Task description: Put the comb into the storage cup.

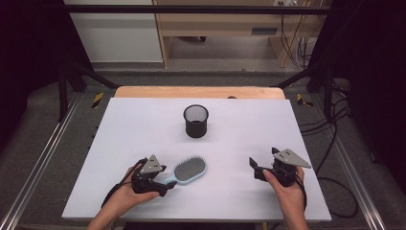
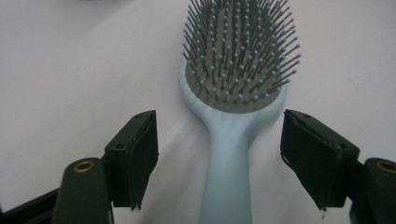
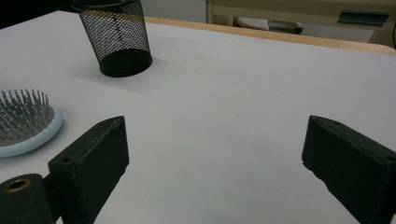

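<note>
A light blue hairbrush (image 1: 190,170) lies bristles up on the white table, its handle pointing toward the person's left hand. In the left gripper view the hairbrush (image 2: 238,60) runs straight away from the camera. My left gripper (image 2: 218,140) has a jaw on each side of the handle, with a clear gap on both sides, so it is open. From above, the left gripper (image 1: 165,181) sits low at the handle's end. My right gripper (image 1: 262,160) rests open over bare table at the right, nothing between its jaws (image 3: 215,149).
A black mesh cup (image 1: 196,121) stands upright at the middle of the table, beyond the brush; it also appears as the cup (image 3: 116,37) at upper left. The table (image 1: 143,129) has a wooden far edge. Cables trail on the floor at right.
</note>
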### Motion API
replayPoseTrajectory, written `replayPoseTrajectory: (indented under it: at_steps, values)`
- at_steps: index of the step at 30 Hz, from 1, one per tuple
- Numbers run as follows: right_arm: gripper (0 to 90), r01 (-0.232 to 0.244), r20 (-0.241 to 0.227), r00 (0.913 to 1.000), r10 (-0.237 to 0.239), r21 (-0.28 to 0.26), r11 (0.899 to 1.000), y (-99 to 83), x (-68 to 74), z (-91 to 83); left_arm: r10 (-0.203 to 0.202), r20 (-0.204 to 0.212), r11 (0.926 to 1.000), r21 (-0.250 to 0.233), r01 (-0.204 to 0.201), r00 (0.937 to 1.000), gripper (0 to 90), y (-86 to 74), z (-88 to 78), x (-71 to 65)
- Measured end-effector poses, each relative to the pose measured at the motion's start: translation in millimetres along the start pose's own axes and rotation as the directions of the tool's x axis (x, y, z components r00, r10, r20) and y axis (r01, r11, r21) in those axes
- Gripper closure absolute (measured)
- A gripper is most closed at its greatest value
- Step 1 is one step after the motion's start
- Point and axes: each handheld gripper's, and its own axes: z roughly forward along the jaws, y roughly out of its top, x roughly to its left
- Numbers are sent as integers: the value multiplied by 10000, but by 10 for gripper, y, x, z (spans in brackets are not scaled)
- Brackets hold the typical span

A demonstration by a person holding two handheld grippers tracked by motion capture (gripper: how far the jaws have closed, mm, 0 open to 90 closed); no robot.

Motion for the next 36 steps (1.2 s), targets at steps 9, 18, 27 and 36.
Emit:
replayPoseTrajectory:
  at_steps: [9,18,27,36]
  values:
    - [74,170,-26,9999,-170,145,9997,-10,28,7,242,22,9992,330,-243,9997,439,-2,36,-39]
    - [76,226,-22,9997,-225,270,9994,-12,67,29,301,-67,9980,559,-297,9995,541,-16,71,-74]
    - [81,249,-91,9997,-246,353,9991,-22,69,52,313,-98,9958,863,-303,9995,553,24,100,-93]
    - [83,285,-48,9996,-283,395,9988,-34,65,35,572,-144,9915,1178,-552,9983,625,55,95,-127]
